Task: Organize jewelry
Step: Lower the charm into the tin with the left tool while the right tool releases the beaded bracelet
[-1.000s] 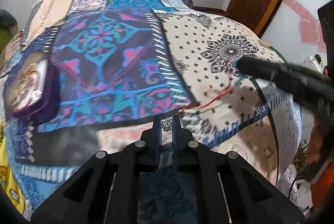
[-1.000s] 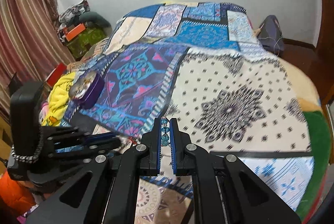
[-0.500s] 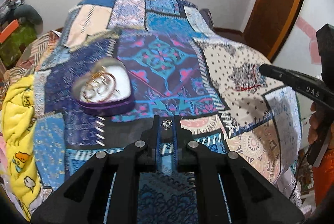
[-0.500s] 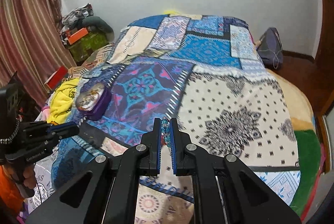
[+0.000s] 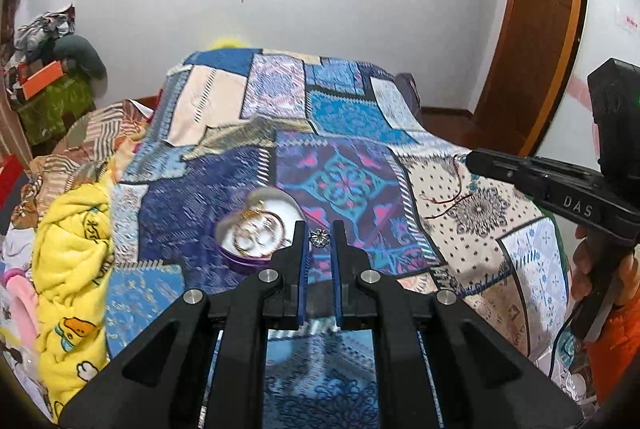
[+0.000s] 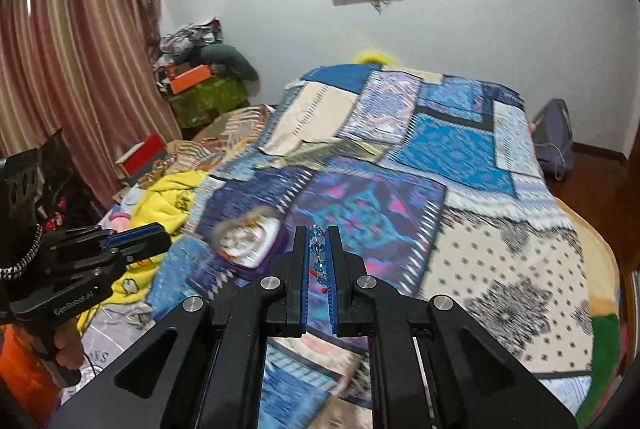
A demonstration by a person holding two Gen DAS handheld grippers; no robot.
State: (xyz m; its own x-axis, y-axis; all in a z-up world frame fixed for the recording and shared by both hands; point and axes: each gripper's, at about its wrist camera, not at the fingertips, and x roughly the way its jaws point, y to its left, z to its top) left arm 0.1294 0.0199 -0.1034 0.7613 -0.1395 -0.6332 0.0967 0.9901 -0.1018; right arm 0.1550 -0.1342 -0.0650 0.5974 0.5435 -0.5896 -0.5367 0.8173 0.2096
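A purple heart-shaped jewelry box (image 5: 256, 233) lies open on the patchwork bedspread (image 5: 340, 117), with gold rings on its white lining. My left gripper (image 5: 319, 238) is shut on a small silver flower-shaped jewel (image 5: 319, 237), held above the bed just right of the box. My right gripper (image 6: 318, 245) is shut on a string of blue beads (image 6: 317, 255) with a red thread, held above the bed right of the box (image 6: 250, 243). The right gripper also shows at the right of the left wrist view (image 5: 472, 159), the left gripper at the left of the right wrist view (image 6: 160, 239).
A yellow duck-print blanket (image 5: 72, 261) is bunched at the bed's left edge. Piled clothes and an orange box (image 6: 188, 73) stand by the curtain. A bag (image 6: 554, 133) sits on the floor beside the bed. A wooden door (image 5: 532, 41) is at the right.
Both grippers have risen and tilted up, so the wall and screen show. The box has come nearer to the tips of both grippers. Both still hold their pieces.
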